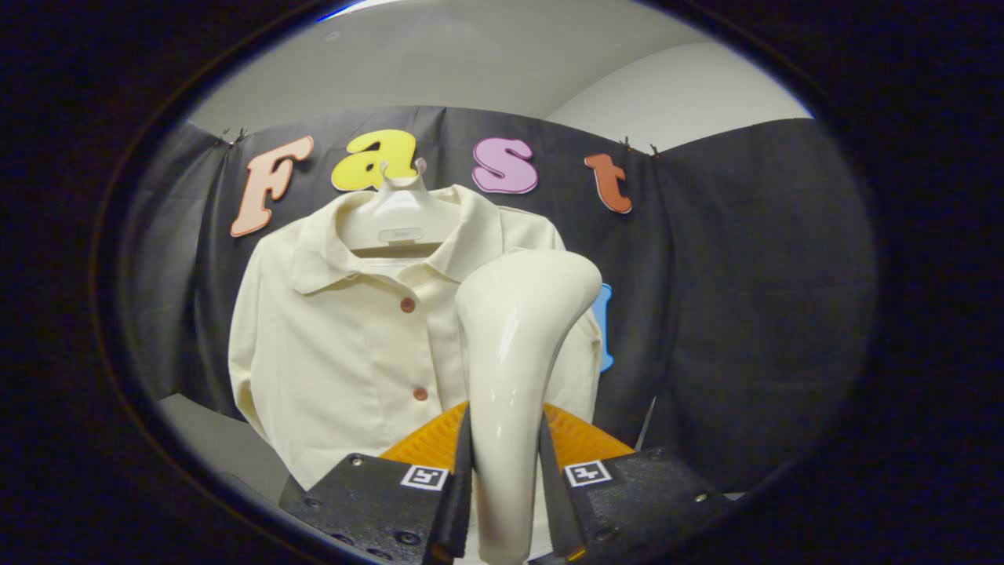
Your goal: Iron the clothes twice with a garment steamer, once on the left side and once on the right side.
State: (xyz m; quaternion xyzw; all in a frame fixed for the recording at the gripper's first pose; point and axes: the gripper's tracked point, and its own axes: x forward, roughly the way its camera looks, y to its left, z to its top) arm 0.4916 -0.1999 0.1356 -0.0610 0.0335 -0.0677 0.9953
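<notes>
Item: gripper [506,471], near. Its two fingers are pinched on the handle of the garment steamer [514,353], one finger pressing each side of the handle's lower part.

Item: garment steamer, glossy cream body. The handle rises upright from between the fingers and widens at the top into a head that bends toward the right. It stands in front of the right half of the shirt; whether the head touches the cloth cannot be told.

Item: shirt [345,345], pale cream, with a collar and long sleeves. Two brownish buttons [408,305] show down the front placket, just left of the steamer. It hangs facing the gripper, beyond the fingers and against the black cloth wall [737,298].

Item: hanger [396,212], whitish, inside the shirt's collar, its hook at the top against the wall.

Item: pale surface [220,439], low on the left, below the shirt's left sleeve.
</notes>
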